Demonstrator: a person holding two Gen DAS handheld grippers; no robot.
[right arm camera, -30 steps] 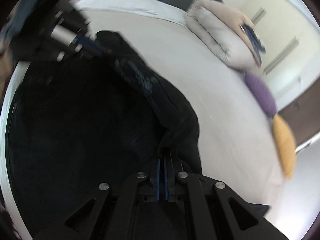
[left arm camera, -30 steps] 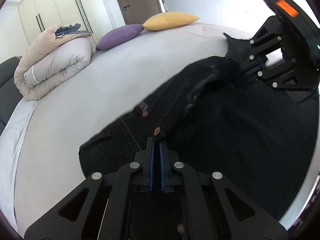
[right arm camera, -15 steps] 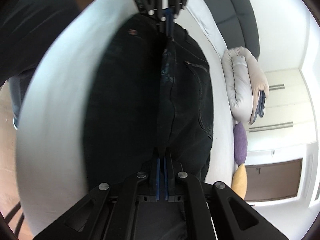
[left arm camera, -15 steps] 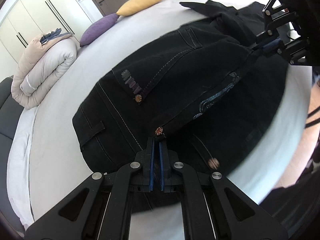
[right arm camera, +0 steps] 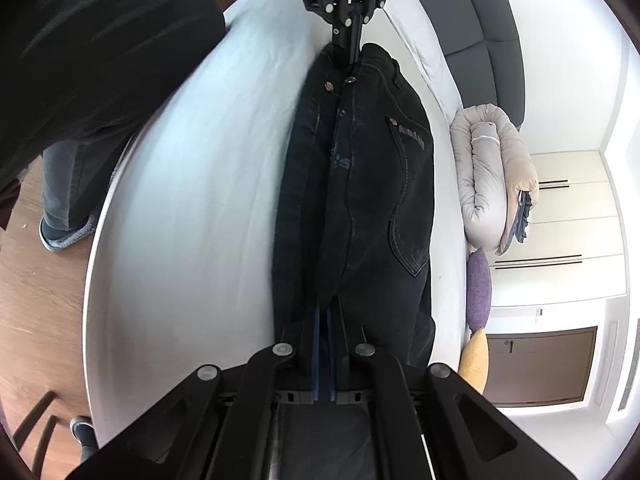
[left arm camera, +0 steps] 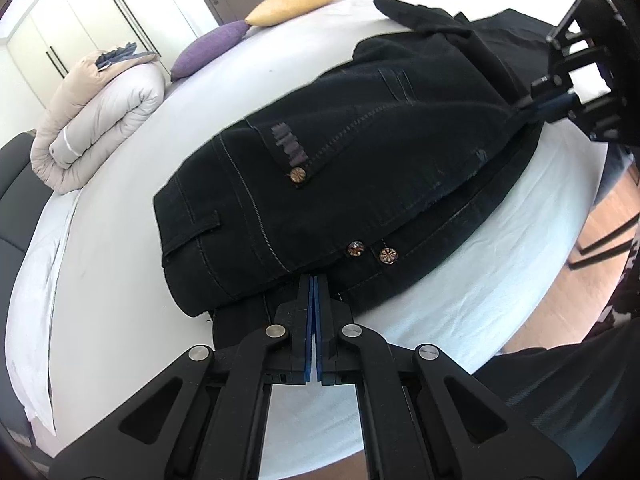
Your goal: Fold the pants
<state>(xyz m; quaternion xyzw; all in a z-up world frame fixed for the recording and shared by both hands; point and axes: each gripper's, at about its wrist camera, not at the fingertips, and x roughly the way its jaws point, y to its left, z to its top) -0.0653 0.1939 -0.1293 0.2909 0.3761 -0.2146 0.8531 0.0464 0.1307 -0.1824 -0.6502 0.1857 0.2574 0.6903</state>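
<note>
Black denim pants (left arm camera: 360, 168) lie folded lengthwise on the white bed (left arm camera: 112, 288), near its front edge. My left gripper (left arm camera: 313, 280) is shut on the waistband end, next to the metal buttons (left arm camera: 388, 255). My right gripper (right arm camera: 325, 312) is shut on the pants (right arm camera: 372, 208) at the other end of the folded edge. Each gripper shows in the other's view: the right one in the left wrist view (left arm camera: 532, 104) and the left one in the right wrist view (right arm camera: 352, 52). The fabric is held stretched between them.
A rolled beige duvet (left arm camera: 100, 116) lies at the far side of the bed, with a purple pillow (left arm camera: 208, 48) and a yellow pillow (left arm camera: 296, 2) beyond it. The person's leg (right arm camera: 80, 80) stands at the bed's edge on a wooden floor (right arm camera: 36, 280). Wardrobes line the far wall.
Both grippers have swung the held edge over toward the bed's front edge, laying one half of the pants on the other. The fold now lies flatter and stretched.
</note>
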